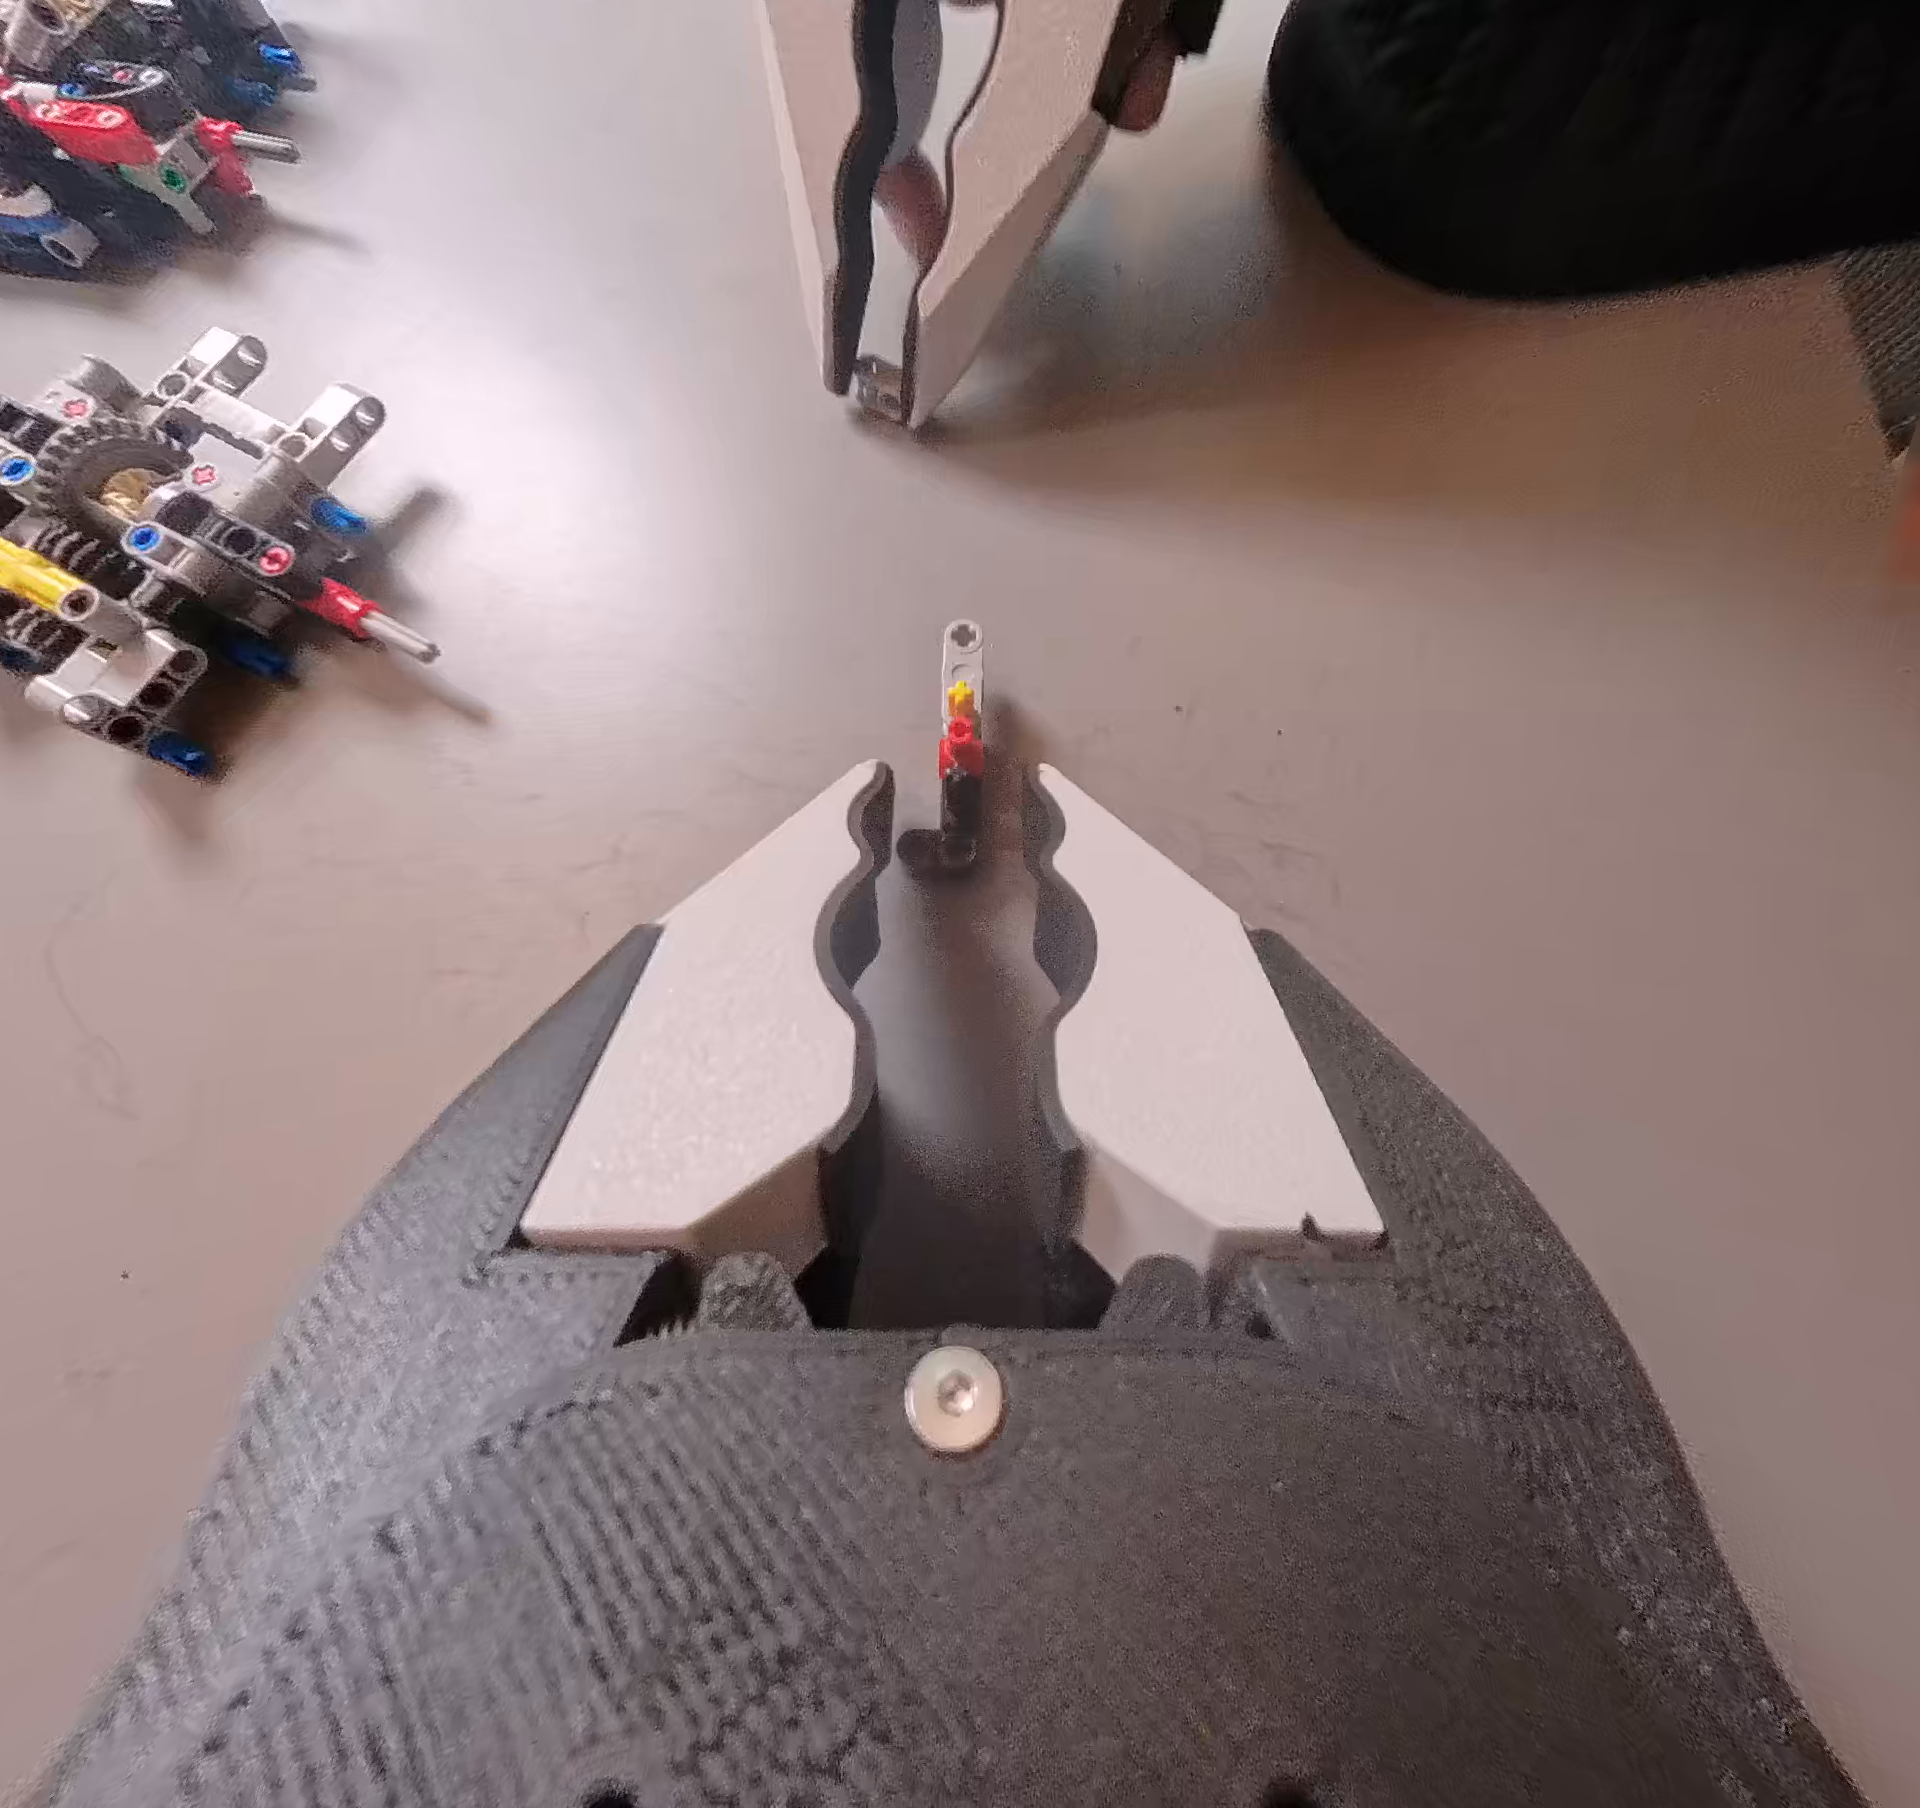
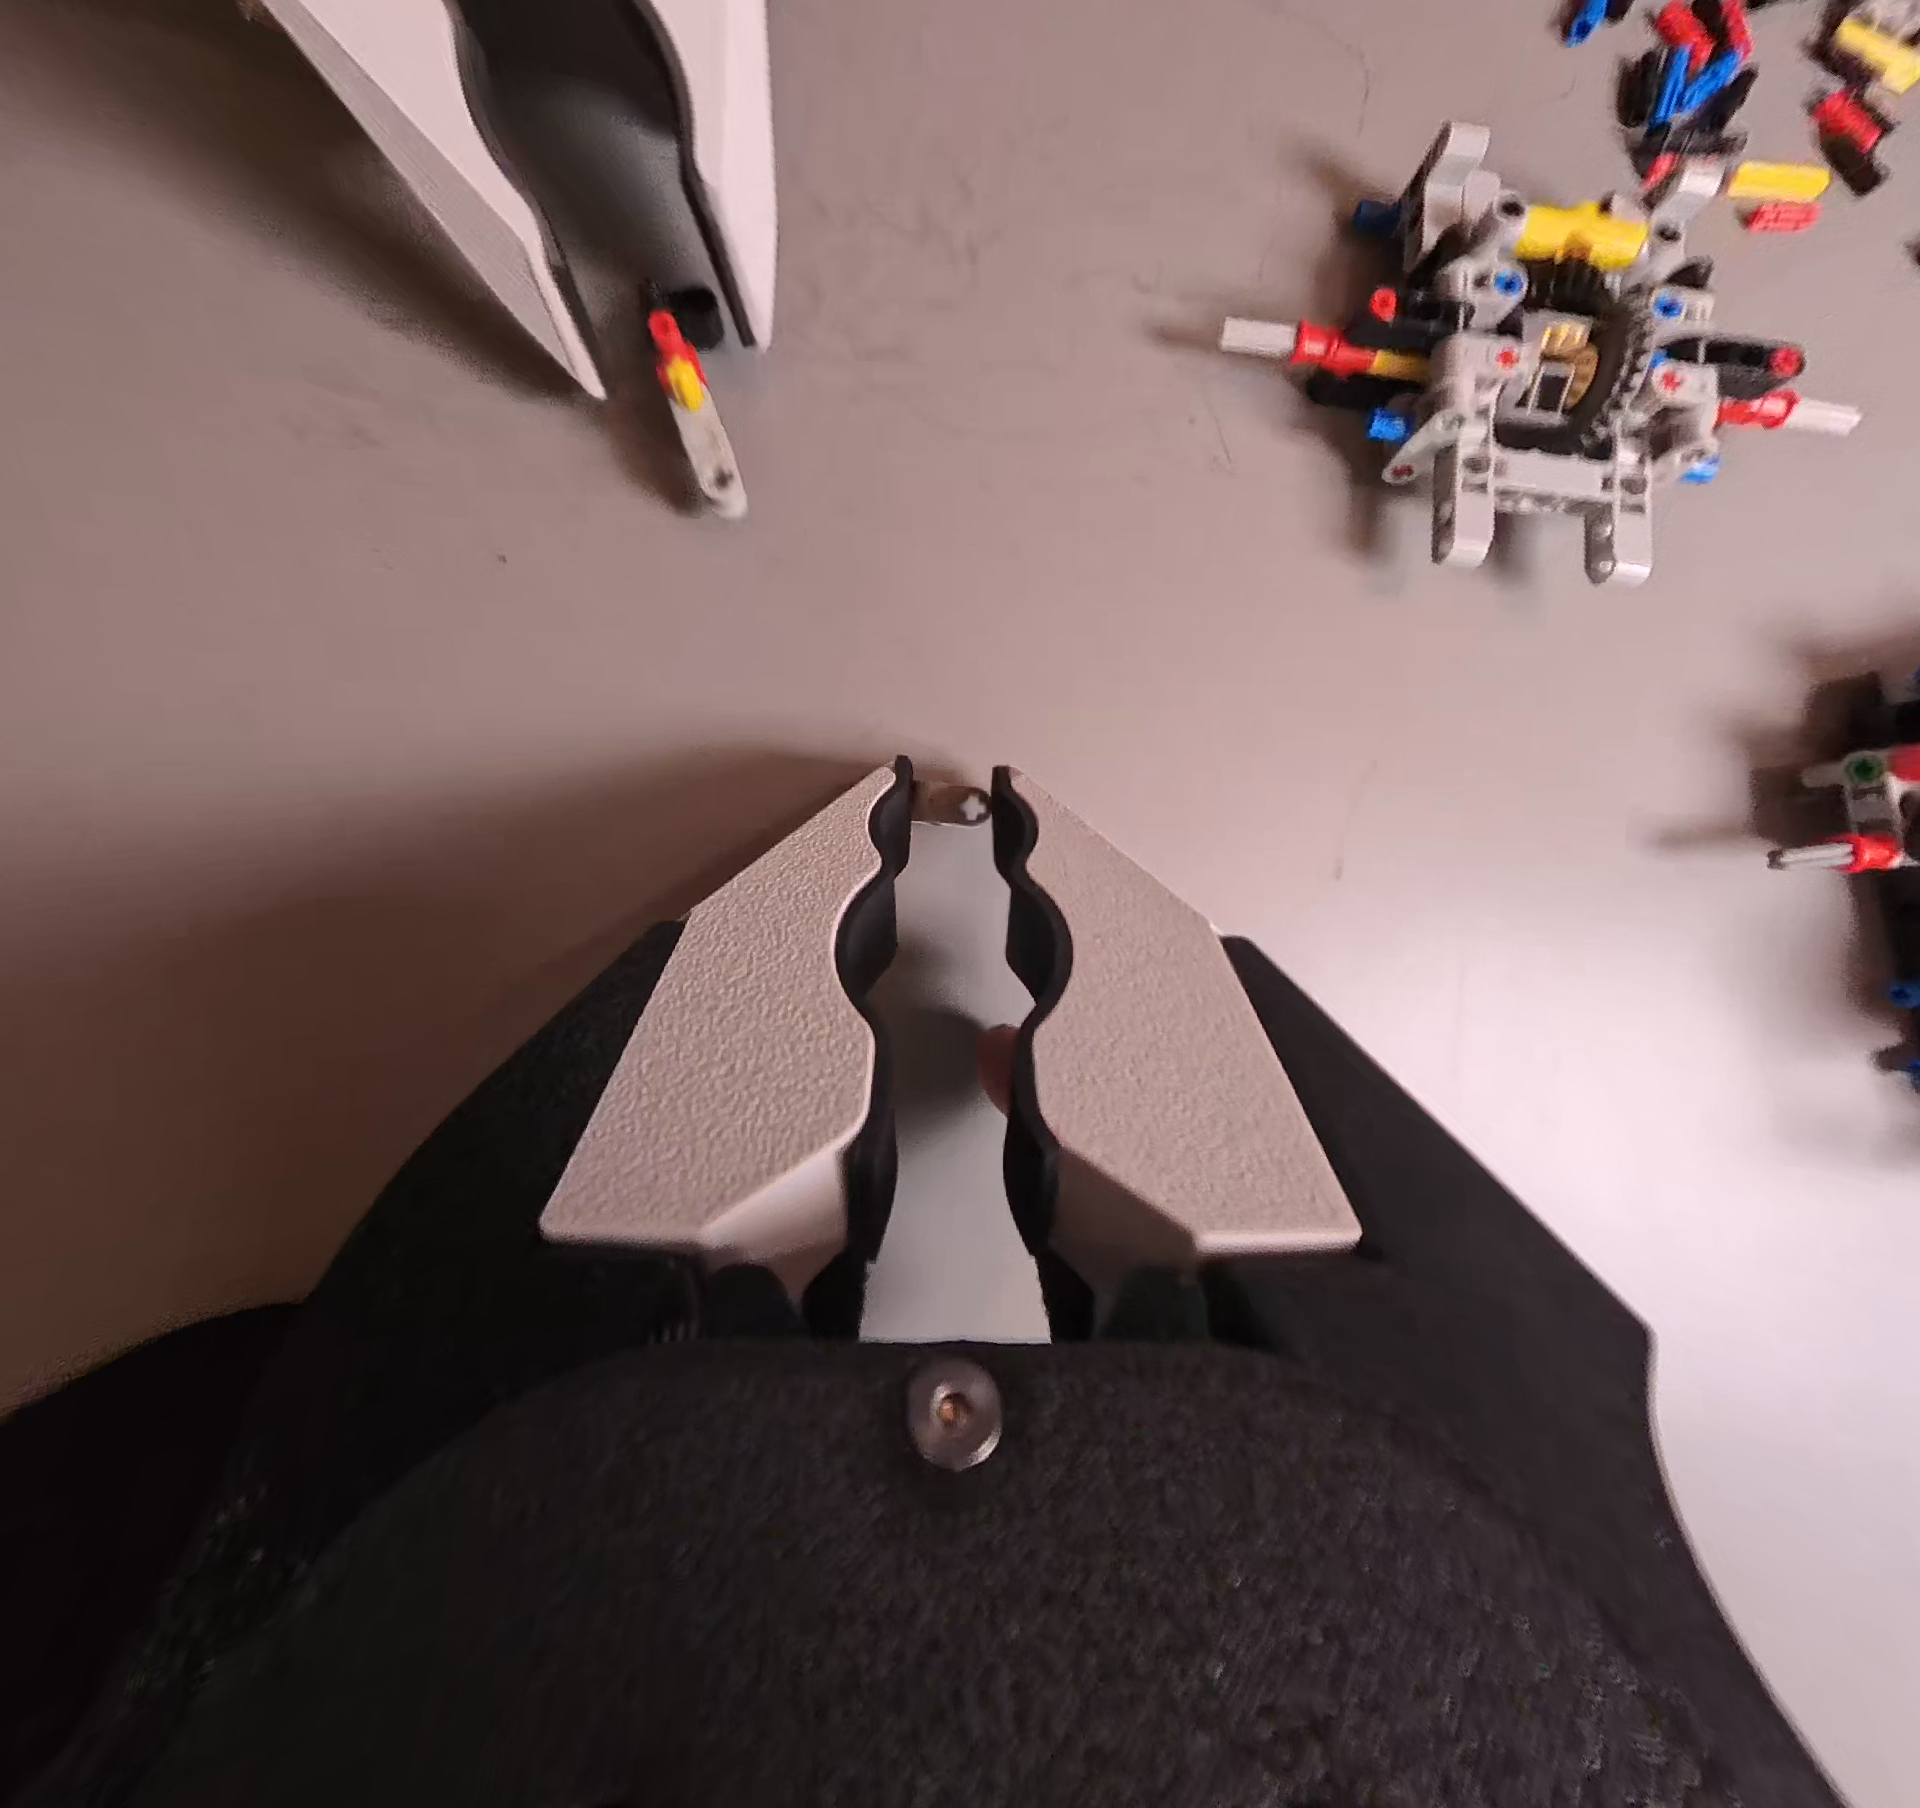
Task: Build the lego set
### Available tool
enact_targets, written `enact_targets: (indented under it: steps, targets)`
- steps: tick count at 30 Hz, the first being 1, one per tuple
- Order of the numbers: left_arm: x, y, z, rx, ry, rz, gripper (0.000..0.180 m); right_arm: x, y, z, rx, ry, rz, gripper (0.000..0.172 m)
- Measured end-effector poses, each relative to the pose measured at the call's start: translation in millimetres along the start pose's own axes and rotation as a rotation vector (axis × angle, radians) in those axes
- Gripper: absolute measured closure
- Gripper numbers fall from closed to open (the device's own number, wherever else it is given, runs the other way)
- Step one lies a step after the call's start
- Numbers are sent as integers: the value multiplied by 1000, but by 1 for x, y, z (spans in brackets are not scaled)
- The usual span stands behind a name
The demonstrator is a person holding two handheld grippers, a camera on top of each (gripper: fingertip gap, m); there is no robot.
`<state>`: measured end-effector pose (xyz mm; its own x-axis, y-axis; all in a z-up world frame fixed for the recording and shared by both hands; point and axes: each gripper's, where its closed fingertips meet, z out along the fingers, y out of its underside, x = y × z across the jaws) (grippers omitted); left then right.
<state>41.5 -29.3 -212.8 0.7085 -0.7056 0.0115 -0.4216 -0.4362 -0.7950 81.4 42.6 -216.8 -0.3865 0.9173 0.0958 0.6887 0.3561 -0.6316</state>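
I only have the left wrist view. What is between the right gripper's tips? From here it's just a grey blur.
Observer: A small grey piece with a cross-shaped hole at one end. The right gripper has a pad against each side of it, low over the table.
Operator: Are there loose parts anywhere past the gear assembly on my left?
Observer: Yes. A scattered pile of red, blue, yellow and black pieces lies on the table beyond the gear assembly, outside your view.
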Motion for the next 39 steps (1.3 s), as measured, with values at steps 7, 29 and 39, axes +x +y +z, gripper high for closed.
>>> enact_targets:
  steps: [7, 29, 39]
  targets:
    - [-7, -29, -33, 264, 80, -221, 154, -5, -91, -24, 513, 141, -74, 158]
    - [-5, -52, -43, 500, 272, -575, 164, -36, -113, -8, 569, 445, -481, 158]
    - [6, -62, -54, 576, 481, -700, 163, -49, -124, -24, 674, 448, -546, 158]
